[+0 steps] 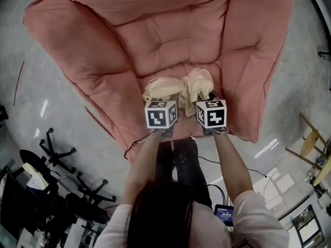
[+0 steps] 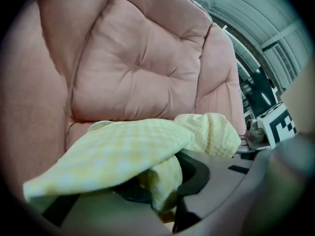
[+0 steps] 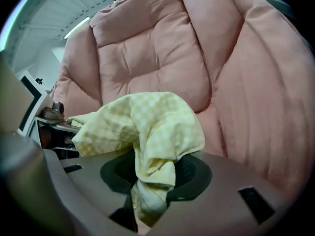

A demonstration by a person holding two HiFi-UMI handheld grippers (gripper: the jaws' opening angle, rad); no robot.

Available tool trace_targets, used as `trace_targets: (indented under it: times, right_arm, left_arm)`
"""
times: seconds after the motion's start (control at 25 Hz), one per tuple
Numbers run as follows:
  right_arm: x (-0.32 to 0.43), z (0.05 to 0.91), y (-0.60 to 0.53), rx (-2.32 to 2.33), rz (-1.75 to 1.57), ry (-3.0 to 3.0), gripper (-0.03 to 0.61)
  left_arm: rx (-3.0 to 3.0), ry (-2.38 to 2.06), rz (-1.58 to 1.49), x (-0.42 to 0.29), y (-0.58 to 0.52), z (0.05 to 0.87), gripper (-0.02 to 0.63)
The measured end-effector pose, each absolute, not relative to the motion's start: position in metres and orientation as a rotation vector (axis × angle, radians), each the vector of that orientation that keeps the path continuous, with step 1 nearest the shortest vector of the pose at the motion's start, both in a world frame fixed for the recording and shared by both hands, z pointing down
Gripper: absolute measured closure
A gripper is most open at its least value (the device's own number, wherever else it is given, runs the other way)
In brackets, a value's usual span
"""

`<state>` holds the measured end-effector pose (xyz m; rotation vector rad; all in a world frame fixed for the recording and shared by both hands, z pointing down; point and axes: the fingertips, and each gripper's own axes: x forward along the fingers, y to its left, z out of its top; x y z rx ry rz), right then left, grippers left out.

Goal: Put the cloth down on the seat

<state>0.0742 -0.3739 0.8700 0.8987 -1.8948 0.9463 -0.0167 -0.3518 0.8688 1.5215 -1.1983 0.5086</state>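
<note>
Got the left gripper (image 2: pixel 165 203) nearly closed, pinching a fold of the yellow cloth (image 2: pixel 113 154). Same deal with the right gripper (image 3: pixel 147 200): narrow gap, cloth bunched in it and flopped over the top. Holding both forearms (image 1: pixel 142 159) out toward 12 o'clock, side by side, grippers tipped down. Cloth slung between them over the front of the pink seat (image 1: pixel 170 45); can't tell if touching. Only seeing the cubes (image 1: pixel 161 113) from the head view, and the actual pinch only from the gripper views.
</note>
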Motion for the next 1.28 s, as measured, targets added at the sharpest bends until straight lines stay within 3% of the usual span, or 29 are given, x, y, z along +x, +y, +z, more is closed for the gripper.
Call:
trace_targets:
  times: [0.16, 0.36, 0.52, 1.28]
  right_arm:
    - [0.071, 0.862, -0.370, 0.909, 0.974, -1.884, 0.346]
    - [0.078, 0.847, -0.370, 0.961, 0.989, -1.845, 0.298]
    - [0.089, 0.834, -0.362, 0.994, 0.995, -1.819, 0.258]
    - [0.094, 0.701, -0.330, 1.058, 0.939, -1.961, 0.253]
  left_arm:
    - [1.480, -1.209, 0.506, -0.022, -0.345, 0.859, 0.525]
    - [1.429, -1.212, 0.479, -0.029, -0.335, 0.842, 0.437]
    - [1.402, -1.223, 0.495, -0.030, -0.323, 0.831, 0.409]
    - [1.493, -1.218, 0.474, -0.028, -0.283, 0.719, 0.394]
